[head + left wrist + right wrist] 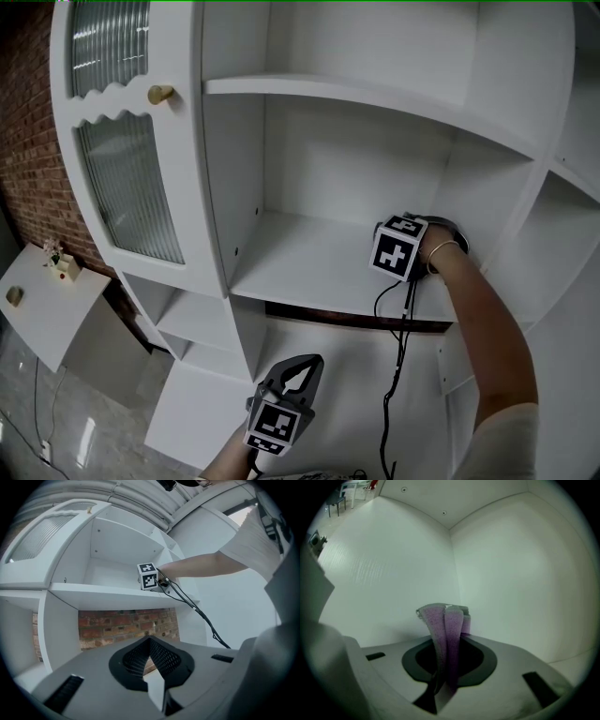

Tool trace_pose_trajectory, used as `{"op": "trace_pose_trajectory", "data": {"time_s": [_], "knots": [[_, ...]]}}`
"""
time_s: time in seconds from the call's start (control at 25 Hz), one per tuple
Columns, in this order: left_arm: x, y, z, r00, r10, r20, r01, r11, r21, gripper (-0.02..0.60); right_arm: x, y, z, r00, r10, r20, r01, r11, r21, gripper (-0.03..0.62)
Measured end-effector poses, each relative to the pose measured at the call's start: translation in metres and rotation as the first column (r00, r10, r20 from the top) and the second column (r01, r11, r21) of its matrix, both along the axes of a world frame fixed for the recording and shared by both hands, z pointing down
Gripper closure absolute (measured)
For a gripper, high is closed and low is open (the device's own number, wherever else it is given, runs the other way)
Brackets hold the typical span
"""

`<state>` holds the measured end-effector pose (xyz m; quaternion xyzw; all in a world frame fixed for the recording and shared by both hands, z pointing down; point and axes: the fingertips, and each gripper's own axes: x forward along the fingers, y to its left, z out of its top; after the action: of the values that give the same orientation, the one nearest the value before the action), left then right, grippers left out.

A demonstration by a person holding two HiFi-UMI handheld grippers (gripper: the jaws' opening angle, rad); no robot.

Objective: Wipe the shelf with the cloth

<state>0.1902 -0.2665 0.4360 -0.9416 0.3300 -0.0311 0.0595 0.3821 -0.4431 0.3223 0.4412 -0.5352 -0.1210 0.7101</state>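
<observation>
Left gripper (pixel 305 367): held low, below and in front of the shelf (pixel 300 267), well apart from it. In its own view the jaws stand closed, tips together, with nothing between them; only a sliver of brick wall (pixel 126 625) shows past the lower part of the pads. To the left in the head view, the cabinet door (pixel 127 141) has ribbed glass panels and a brass knob (pixel 161 94). The shelf is the white board across the middle of the open cabinet, and its surface reads as bare from the left side to centre. Right gripper (pixel 448 644): reached deep into the back right corner of that shelf compartment, with the person's forearm (pixel 478 319) extended over the shelf's front edge. Its marker cube (pixel 403 247) sits just above the board. Jaws are clamped on the purple cloth (pixel 443 620), which is bunched in folds, stands up out of the jaws and projects beyond the tips toward the corner where the back wall meets the side wall. Whether the cloth touches either wall or the board cannot be determined. A black cable (pixel 394 366) hangs from the right gripper, down past the shelf's front edge.
</observation>
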Motion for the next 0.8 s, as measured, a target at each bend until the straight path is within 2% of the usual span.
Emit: {"op": "trace_pose_trajectory", "data": {"time_s": [0.28,0.48,0.8], "knots": [[-0.002,0.011,-0.006,1.0,0.011,-0.003,-0.011,1.0,0.019,0.566,-0.01,0.031,0.001,1.0,0.008,-0.008,-0.008,0.998,-0.058,0.516],[-0.004,0.024,-0.014,1.0,0.021,-0.014,-0.02,0.999,0.039,0.566,-0.019,0.056,0.004,0.999,0.021,0.026,-0.019,0.997,-0.075,0.516],[-0.012,0.035,-0.027,0.999,0.021,-0.042,-0.019,0.999,0.05,0.566,-0.037,0.103,0.003,0.999,-0.015,0.028,0.018,0.996,-0.091,0.516]]}}
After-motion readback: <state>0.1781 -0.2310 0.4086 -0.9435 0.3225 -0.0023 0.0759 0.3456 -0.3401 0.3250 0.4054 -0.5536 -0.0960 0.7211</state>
